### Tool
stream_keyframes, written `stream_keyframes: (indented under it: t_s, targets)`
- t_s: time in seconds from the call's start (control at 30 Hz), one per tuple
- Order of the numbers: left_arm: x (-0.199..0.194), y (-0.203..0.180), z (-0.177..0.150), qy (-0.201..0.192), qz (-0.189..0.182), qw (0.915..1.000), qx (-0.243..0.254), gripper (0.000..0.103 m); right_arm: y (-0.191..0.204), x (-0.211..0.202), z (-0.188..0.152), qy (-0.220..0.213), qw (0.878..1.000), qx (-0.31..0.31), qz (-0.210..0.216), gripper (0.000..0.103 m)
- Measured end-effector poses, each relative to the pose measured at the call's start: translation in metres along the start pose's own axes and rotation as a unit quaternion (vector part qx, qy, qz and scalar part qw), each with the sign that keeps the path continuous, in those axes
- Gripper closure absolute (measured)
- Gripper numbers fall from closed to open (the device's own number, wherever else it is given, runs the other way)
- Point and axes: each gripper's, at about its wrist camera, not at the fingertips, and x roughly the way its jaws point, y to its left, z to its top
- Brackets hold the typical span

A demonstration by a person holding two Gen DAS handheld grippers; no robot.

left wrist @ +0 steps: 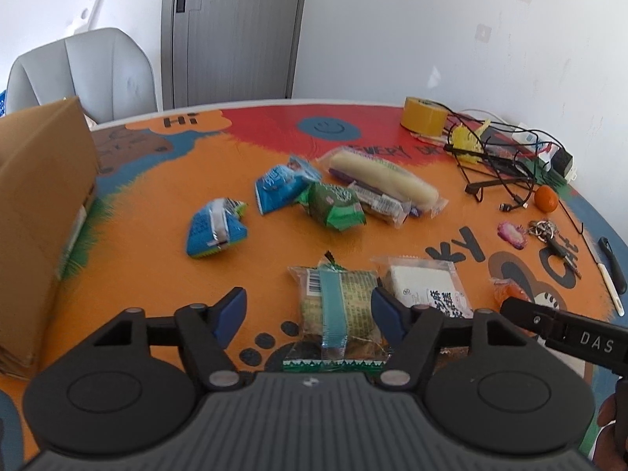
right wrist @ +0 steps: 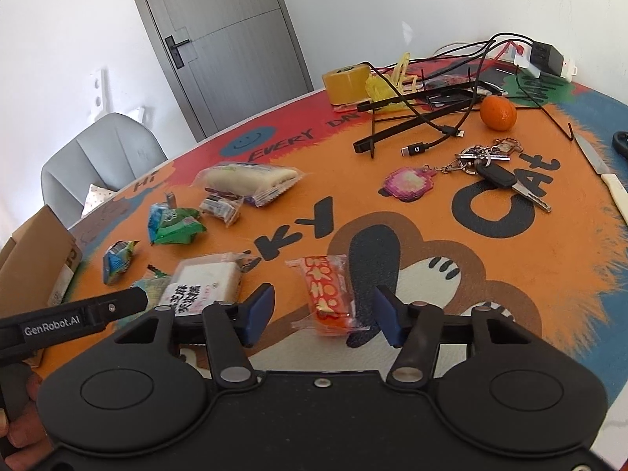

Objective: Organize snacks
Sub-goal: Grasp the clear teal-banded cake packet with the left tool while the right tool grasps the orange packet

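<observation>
Left wrist view: left claw [left wrist: 309, 312] hanging spread over the orange table [left wrist: 149, 204], blue pads apart. Lying lengthwise between the pads: a greenish snack packet [left wrist: 337, 306] with a teal strip down its middle, flat on the table, right pad just beside its edge, left pad well clear, neither visibly pressing. Sitting just right of it, a white snack packet [left wrist: 428, 284] with black print, partly behind the right finger. Scattering further off: two blue packets [left wrist: 216, 229], a green packet [left wrist: 335, 206] and a long pale roll in clear wrap [left wrist: 382, 180]. Standing at the left edge, a cardboard box [left wrist: 43, 212]. Poking in from the right, the other claw's black finger.

Right wrist view: right claw [right wrist: 322, 314] also hanging spread, nothing pinched. Lying between its pads, nearer the right one, a red-orange snack packet [right wrist: 327, 294] flat on the table, tilted slightly, not clearly touching either pad. Resting to the left, the white snack packet, beside the left claw's finger. Lying beyond: keys [right wrist: 490, 165], a small orange fruit [right wrist: 497, 114], a tape roll [right wrist: 345, 82] and tangled cables [right wrist: 431, 117].
</observation>
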Motion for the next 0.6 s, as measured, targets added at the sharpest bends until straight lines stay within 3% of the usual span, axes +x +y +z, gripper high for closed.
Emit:
stream_keyframes:
  t_s: [0.23, 0.37, 0.4, 0.5, 0.53, 0.6]
  targets:
    - [0.012, -0.01, -0.003, 0.013, -0.015, 0.9997, 0.011, 0.038, 0.007, 0.004, -0.001, -0.004, 0.999, -0.031, -0.011, 0.051]
    - [0.012, -0.013, -0.006, 0.005, -0.005, 0.9996, 0.026, 0.048, 0.008, 0.004, -0.001, -0.007, 0.999, -0.038, -0.02, 0.06]
    - [0.012, -0.013, -0.006, 0.004, -0.002, 0.9996, 0.029, 0.055, 0.009, 0.004, -0.002, -0.007, 0.999, -0.044, -0.026, 0.063]
    - [0.01, -0.009, -0.006, 0.006, -0.007, 0.9995, 0.031, 0.056, 0.017, 0.004, -0.005, -0.006, 0.996, -0.072, -0.043, 0.07]
    - [0.008, -0.008, -0.006, 0.008, -0.008, 0.9995, 0.03, 0.056, 0.018, 0.004, -0.005, -0.004, 0.996, -0.076, -0.042, 0.077]
    - [0.004, -0.005, -0.006, 0.006, -0.011, 0.9997, 0.023, 0.056, 0.021, 0.003, -0.005, -0.001, 0.997, -0.076, -0.033, 0.08]
